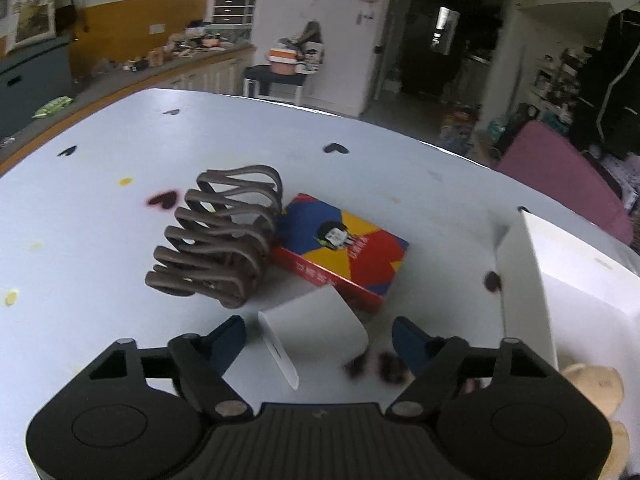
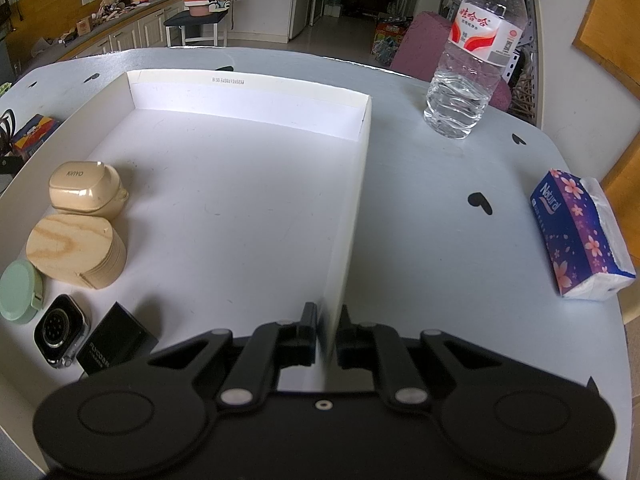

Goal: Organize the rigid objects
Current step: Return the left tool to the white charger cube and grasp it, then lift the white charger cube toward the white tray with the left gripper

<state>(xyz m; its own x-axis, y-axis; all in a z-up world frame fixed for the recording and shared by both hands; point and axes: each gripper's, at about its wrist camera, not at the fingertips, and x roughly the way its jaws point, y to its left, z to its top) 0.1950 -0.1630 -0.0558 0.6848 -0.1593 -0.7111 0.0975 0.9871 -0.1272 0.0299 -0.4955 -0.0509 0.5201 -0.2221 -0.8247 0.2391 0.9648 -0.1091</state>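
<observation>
My left gripper (image 1: 319, 336) is open, its jaws wide on either side of a small white box (image 1: 316, 330) that lies on the table. Beyond it lie a brown looped rack (image 1: 222, 236) and a colourful card box (image 1: 342, 250). My right gripper (image 2: 327, 326) is shut on the right wall of the white tray (image 2: 348, 216). Inside the tray at the left sit a beige KINYO case (image 2: 86, 190), a wooden block (image 2: 76, 250), a green round case (image 2: 18, 292), a smartwatch (image 2: 60, 330) and a black box (image 2: 116, 340).
The tray's left wall (image 1: 524, 276) stands right of my left gripper. A water bottle (image 2: 474, 52) and a tissue pack (image 2: 580, 236) sit on the table right of the tray. The white table (image 1: 80, 216) carries heart stickers. A purple seat (image 1: 560, 180) lies beyond.
</observation>
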